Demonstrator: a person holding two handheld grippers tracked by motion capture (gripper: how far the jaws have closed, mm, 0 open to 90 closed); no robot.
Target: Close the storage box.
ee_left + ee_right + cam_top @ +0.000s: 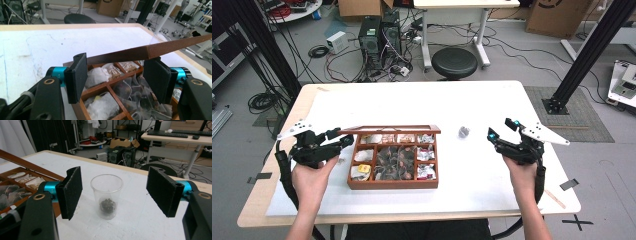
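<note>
Your left gripper (343,138) sits at the left end of the wooden tea box (393,184), jaws spread wide with nothing clamped; in the left gripper view (113,77) the raised lid (155,50) crosses the frame as a thin brown edge just above and beyond the two black pads, and whether a pad touches it cannot be told. Under the lid you see the open box's compartments: paper-wrapped tea bags (100,75) in the near and far cells, darker mesh bags (130,92) in the big middle cell. From above, the lid (387,130) stands tilted up along the box's far side, its hinge end toward the right, and the box lies on the white table cover (412,100) between your two hands. Your right gripper (502,131) hovers well apart from the box, on its right, jaws likewise wide and holding nothing. In the right gripper view (113,192) a clear plastic cup (107,195) stands upright on the table between the pads, touching neither, with a dark clump at its bottom; a corner of the box and its lid (27,166) show at the left. From above the cup (464,132) stands just right of the box's far corner. Your left hand (312,180) and right hand (524,175) grip the handles from the near edge.
</note>
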